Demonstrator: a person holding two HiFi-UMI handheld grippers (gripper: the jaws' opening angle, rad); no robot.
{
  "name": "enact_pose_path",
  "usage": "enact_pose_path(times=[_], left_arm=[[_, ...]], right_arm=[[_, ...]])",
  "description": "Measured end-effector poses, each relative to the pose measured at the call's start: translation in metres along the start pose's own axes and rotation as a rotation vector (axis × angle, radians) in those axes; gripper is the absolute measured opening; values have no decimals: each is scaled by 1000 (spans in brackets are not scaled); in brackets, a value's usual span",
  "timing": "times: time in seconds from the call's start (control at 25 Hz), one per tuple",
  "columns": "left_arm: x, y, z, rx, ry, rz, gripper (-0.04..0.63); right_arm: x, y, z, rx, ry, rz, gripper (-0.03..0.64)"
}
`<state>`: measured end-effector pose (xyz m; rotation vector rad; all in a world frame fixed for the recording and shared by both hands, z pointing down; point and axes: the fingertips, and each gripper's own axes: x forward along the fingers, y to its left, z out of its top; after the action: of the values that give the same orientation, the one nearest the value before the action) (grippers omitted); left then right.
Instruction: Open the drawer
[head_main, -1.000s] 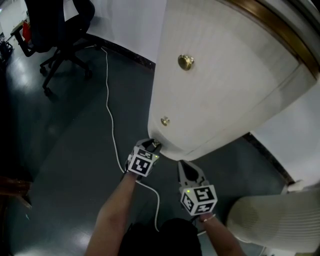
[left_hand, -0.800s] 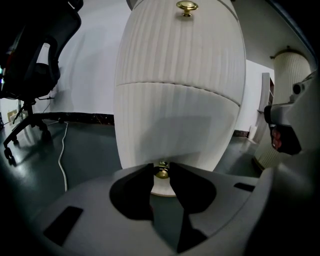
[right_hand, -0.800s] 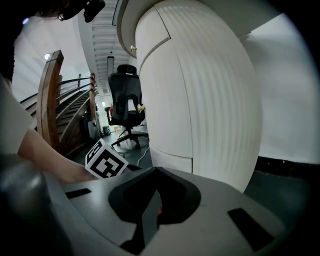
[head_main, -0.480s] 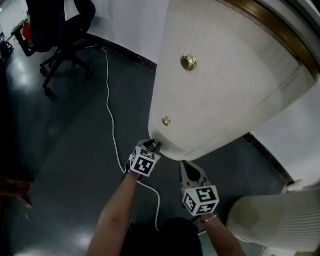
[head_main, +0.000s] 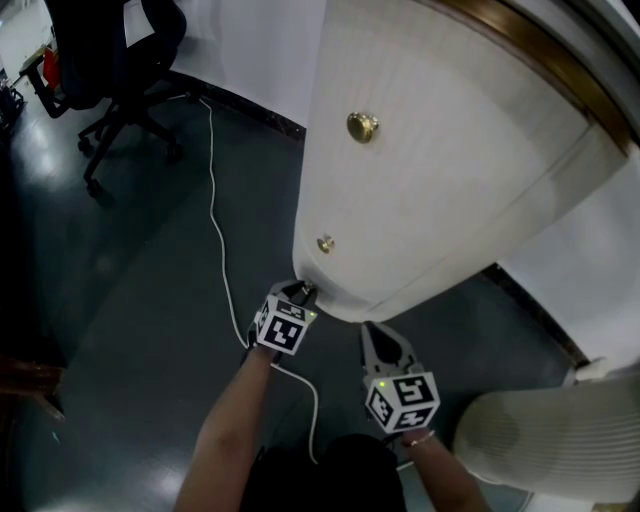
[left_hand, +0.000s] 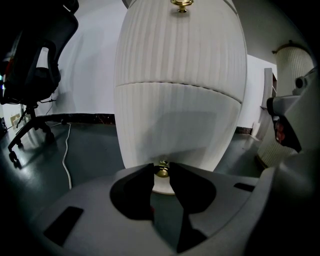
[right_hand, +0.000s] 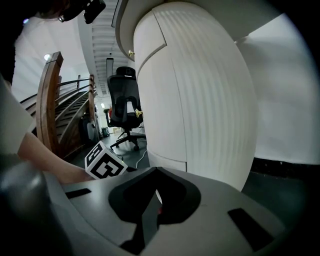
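A white ribbed cabinet (head_main: 440, 180) with a rounded front carries brass knobs, one high (head_main: 361, 126), one in the middle (head_main: 325, 243) and one at its lowest drawer (left_hand: 175, 130). My left gripper (head_main: 305, 292) is at the cabinet's bottom edge, its dark jaws closed from both sides on that lowest brass knob (left_hand: 162, 170). The drawer front sits flush with the cabinet body. To the right and nearer me, my right gripper (head_main: 368, 328) points at the cabinet's underside, shut with nothing in it (right_hand: 156, 192).
A black office chair (head_main: 110, 60) stands at the far left on the dark floor. A white cable (head_main: 218, 230) runs past the cabinet toward my left arm. A pale ribbed piece of furniture (head_main: 550, 440) stands at the lower right. A wooden stair rail (right_hand: 47, 105) shows at the left.
The head view has shifted a little. Both grippers keep their places, the left one staying at the lowest knob. The drawer front has not visibly moved.
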<state>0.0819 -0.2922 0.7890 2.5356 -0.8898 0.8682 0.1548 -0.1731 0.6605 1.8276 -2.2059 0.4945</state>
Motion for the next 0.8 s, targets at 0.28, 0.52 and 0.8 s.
enact_pose_path(times=[0.28, 0.52, 0.8], left_arm=[[-1, 0, -1, 12, -1, -2, 100], [-24, 7, -22, 41, -7, 8, 99], [-53, 16, -47, 27, 16, 41, 98]], right_arm=[[-4, -5, -1, 1, -10, -1, 3], [-6, -7, -4, 25, 1, -7, 3], [-7, 17, 2, 4, -17, 48, 3]])
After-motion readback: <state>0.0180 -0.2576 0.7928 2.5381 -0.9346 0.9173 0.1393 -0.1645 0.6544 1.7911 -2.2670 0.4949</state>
